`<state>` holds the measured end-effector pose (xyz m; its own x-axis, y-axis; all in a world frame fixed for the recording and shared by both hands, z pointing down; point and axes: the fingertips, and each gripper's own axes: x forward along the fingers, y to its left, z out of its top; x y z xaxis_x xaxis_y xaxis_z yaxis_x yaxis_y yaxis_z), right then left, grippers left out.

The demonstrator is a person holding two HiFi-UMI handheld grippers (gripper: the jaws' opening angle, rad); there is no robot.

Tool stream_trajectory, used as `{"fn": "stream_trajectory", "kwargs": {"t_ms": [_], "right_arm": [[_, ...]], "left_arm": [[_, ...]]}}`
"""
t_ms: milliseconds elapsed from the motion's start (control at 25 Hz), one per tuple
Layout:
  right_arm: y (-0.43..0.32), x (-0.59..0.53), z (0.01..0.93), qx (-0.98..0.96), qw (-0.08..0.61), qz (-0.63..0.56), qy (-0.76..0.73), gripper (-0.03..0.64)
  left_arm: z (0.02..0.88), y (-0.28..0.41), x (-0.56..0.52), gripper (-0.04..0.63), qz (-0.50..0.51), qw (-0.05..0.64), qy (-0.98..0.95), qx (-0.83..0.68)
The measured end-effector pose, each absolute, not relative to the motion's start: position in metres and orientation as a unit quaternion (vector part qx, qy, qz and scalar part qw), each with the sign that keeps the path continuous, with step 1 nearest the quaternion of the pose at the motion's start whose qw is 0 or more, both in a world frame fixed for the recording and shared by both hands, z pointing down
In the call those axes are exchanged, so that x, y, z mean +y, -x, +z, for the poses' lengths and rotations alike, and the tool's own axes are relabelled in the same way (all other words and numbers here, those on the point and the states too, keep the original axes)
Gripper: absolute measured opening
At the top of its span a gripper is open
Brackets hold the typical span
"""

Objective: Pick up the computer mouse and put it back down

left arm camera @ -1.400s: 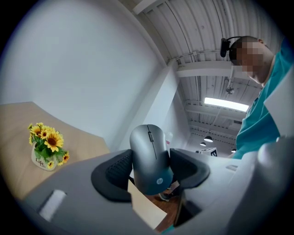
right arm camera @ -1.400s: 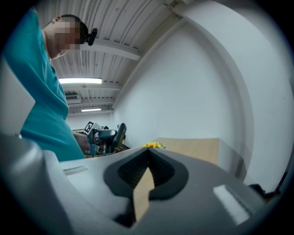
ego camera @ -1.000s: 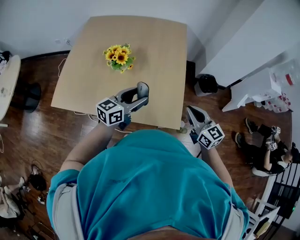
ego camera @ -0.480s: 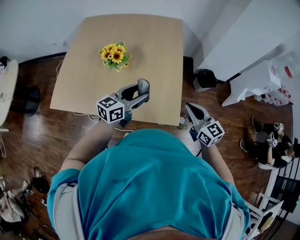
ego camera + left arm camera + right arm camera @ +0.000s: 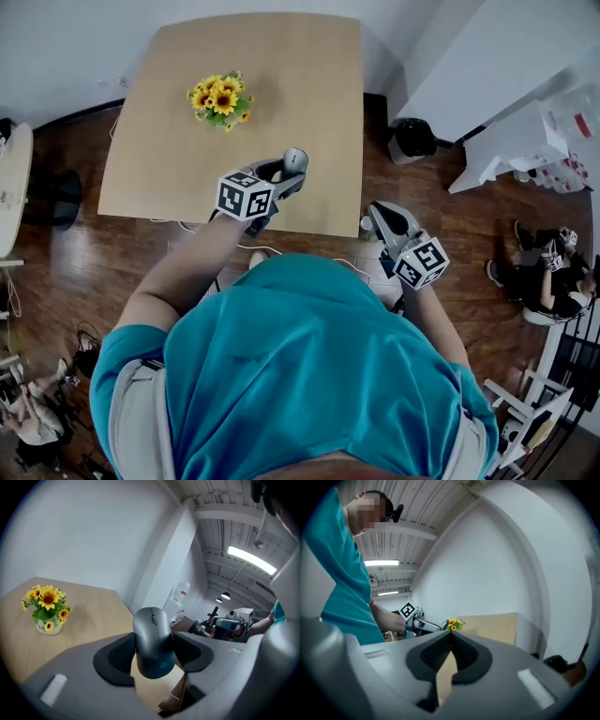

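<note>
The computer mouse (image 5: 153, 641) is clamped by its sides between the left gripper's (image 5: 287, 172) pads. Its long axis runs forward along the fingers, scroll wheel at the far end. The wooden table (image 5: 281, 75) lies below the fingers, so setting it down likely means lowering. The right gripper (image 5: 450, 637) is farther off, beyond the table's near edge, its pads together on nothing.

The flower pot (image 5: 217, 98) stands on the surface (image 5: 300, 75), toward its left edge. The computer mouse (image 5: 294, 160) sits between the jaws of the left hand-held gripper (image 5: 281, 176), over the near edge. The right hand-held gripper (image 5: 384, 217) is off the surface, beyond its near right corner.
</note>
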<state>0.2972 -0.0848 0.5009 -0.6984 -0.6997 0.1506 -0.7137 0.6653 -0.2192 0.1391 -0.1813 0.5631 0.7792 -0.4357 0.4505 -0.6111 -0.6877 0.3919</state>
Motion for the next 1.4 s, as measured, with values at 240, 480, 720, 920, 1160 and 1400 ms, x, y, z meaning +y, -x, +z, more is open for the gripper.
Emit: {"fn": "stream_trajectory", "kwargs": {"t_ms": [240, 480, 720, 920, 1160, 1400], "right_arm": [[-0.302, -0.077, 0.516, -0.914, 0.042, 0.132, -0.381, 0.002], [-0.32, -0.064, 0.528, -0.909, 0.044, 0.142, -0.39, 0.002], [-0.338, -0.049, 0.542, -0.9, 0.046, 0.155, -0.405, 0.002], [-0.352, -0.04, 0.551, -0.893, 0.044, 0.168, -0.414, 0.002], [-0.358, -0.035, 0.56, -0.889, 0.042, 0.18, -0.419, 0.002], [-0.362, -0.034, 0.565, -0.887, 0.044, 0.182, -0.422, 0.002]], "left_arm": [[0.611, -0.176, -0.193, 0.266, 0.235, 0.297, -0.877, -0.295], [0.658, -0.21, -0.204, 0.264, 0.296, 0.316, -0.851, -0.297], [0.709, -0.211, -0.214, 0.261, 0.355, 0.327, -0.817, -0.317], [0.738, -0.204, -0.222, 0.26, 0.405, 0.32, -0.788, -0.335], [0.756, -0.211, -0.225, 0.259, 0.426, 0.335, -0.768, -0.342], [0.765, -0.213, -0.228, 0.262, 0.425, 0.344, -0.758, -0.356]]}}
